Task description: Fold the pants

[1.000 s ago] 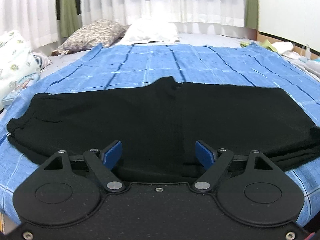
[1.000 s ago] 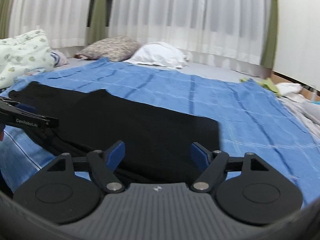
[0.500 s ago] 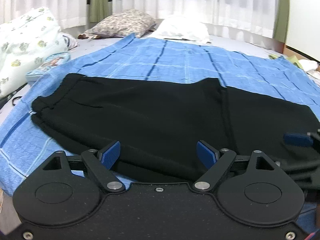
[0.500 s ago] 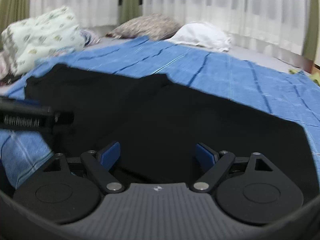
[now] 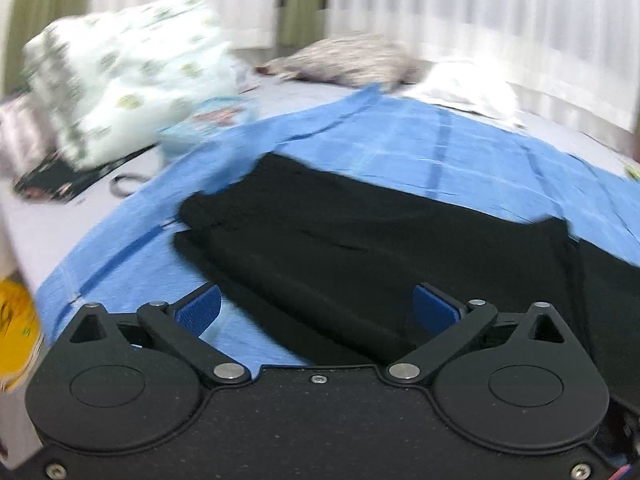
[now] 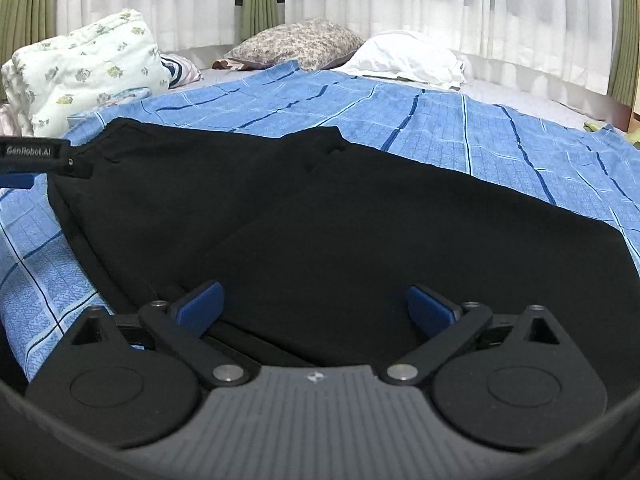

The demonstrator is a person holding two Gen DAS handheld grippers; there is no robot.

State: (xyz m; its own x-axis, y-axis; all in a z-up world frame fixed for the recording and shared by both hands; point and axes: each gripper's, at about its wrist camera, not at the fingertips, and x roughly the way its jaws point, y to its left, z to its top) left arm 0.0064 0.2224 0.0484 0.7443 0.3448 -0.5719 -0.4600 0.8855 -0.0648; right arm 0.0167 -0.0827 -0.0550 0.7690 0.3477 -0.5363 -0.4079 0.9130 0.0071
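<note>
Swinging leftward, the left tool (image 5: 316, 306), blue pads apart and empty, now frames the black pants' (image 5: 360, 248) waistband end mid-frame; right tool (image 6: 314, 304) hovers likewise spread over the pants on the bed (image 6: 500, 128), so a lengthwise fold looks imminent.

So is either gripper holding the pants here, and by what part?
Nothing is held. The left gripper and right gripper are both open above the black pants.

Blue plaid sheet (image 6: 460, 120) on bed; floral pillow (image 6: 296, 42), white pillow (image 6: 404, 60), curtains (image 6: 440, 0) behind.
</note>
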